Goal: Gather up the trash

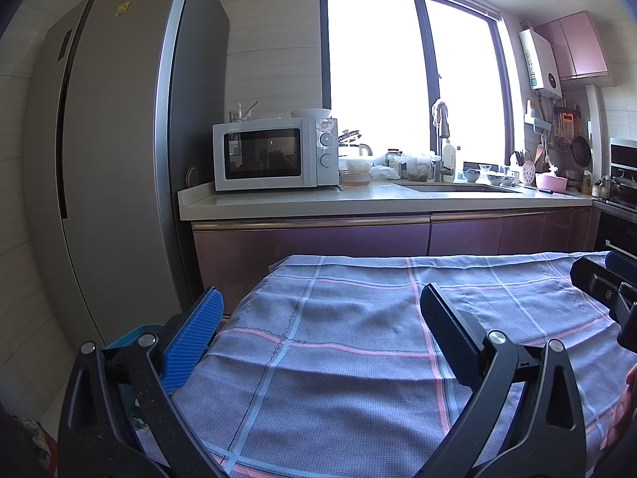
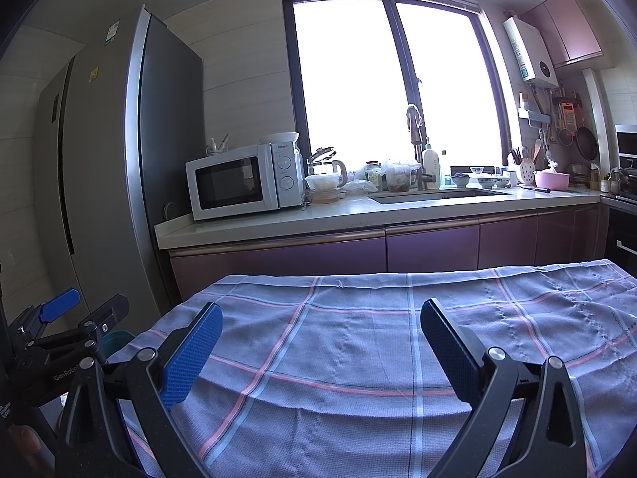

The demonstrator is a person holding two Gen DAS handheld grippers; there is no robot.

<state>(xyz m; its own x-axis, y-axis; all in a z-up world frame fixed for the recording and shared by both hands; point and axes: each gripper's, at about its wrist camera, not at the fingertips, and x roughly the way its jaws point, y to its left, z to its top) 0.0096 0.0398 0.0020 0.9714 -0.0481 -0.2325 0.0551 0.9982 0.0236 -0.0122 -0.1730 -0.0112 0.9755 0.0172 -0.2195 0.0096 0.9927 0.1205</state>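
A table covered with a grey-blue checked cloth (image 1: 358,318) fills the foreground of both views (image 2: 378,338). I see no trash on the cloth. My left gripper (image 1: 318,330) is open and empty above the cloth's left part. My right gripper (image 2: 320,338) is open and empty above the cloth. The left gripper also shows at the left edge of the right wrist view (image 2: 79,310). Part of the right gripper shows at the right edge of the left wrist view (image 1: 605,283). A teal bin rim (image 1: 139,332) peeks out below the table's left edge.
A tall grey fridge (image 1: 111,159) stands at the left. A kitchen counter (image 1: 358,199) runs behind the table with a white microwave (image 1: 274,155), food containers, a sink and faucet (image 1: 440,143). An oven (image 1: 621,199) is at the right.
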